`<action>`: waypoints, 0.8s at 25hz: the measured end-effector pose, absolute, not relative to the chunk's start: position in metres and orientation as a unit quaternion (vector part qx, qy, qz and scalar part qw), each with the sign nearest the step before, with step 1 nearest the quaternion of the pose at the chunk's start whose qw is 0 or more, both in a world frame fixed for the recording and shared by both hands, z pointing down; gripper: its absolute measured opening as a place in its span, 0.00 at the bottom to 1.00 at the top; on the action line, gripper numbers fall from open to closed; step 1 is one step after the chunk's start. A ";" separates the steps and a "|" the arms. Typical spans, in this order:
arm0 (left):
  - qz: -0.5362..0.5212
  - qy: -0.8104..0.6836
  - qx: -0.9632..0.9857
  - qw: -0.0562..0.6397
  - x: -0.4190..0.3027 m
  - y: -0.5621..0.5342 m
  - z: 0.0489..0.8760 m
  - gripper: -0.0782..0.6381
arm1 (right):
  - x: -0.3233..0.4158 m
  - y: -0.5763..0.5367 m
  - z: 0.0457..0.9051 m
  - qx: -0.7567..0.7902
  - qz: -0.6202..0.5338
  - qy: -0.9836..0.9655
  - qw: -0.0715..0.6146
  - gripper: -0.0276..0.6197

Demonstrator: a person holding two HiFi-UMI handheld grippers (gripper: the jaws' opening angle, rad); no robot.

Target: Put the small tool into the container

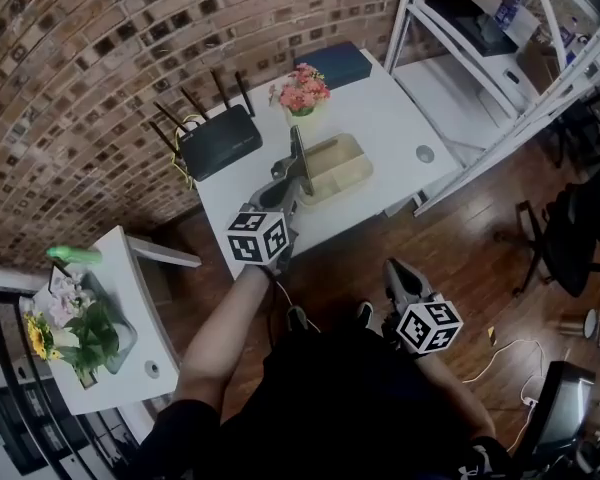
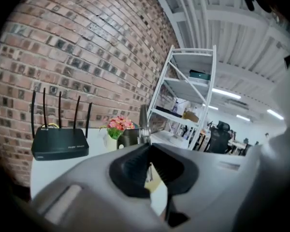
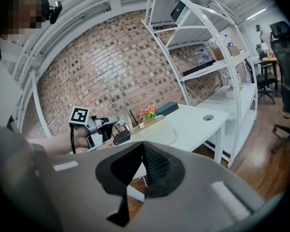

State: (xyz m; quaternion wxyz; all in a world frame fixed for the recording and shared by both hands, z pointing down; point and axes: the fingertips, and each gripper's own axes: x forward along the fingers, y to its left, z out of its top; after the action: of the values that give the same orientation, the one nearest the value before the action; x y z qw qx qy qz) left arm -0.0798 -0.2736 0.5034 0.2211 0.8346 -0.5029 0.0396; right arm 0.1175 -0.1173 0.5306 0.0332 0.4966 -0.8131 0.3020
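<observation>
My left gripper (image 1: pixel 296 182) is shut on a small slim metal tool (image 1: pixel 298 156), which stands upright out of the jaws. It hovers over the near left end of the beige container (image 1: pixel 342 171) on the white desk (image 1: pixel 400 118). In the left gripper view the tool (image 2: pixel 144 122) rises just past the closed gripper (image 2: pixel 148 147), and a bit of the container (image 2: pixel 157 180) shows below it. My right gripper (image 1: pixel 400 280) hangs low off the desk's front, near the person's lap, shut with nothing in it (image 3: pixel 142 144). The right gripper view shows the left gripper (image 3: pixel 102 125) beside the container (image 3: pixel 157 132).
A black router (image 1: pixel 218 140) with antennas and a pot of pink flowers (image 1: pixel 301 90) stand behind the container, with a dark blue box (image 1: pixel 340 63) at the wall. A white shelf rack (image 1: pixel 480 48) is to the right. A small side table (image 1: pixel 130 298) with plants is at left.
</observation>
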 end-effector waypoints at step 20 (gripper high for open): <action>0.222 -0.475 0.841 0.134 -0.044 -0.270 0.582 0.12 | 0.139 -0.113 0.538 0.515 0.316 -0.796 0.034 0.06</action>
State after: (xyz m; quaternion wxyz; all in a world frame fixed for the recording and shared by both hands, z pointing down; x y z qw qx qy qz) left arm -0.0443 -0.2705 0.5819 0.1335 0.8413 -0.4745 0.2218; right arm 0.1390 -0.1126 0.5385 0.0338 0.5146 -0.7962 0.3164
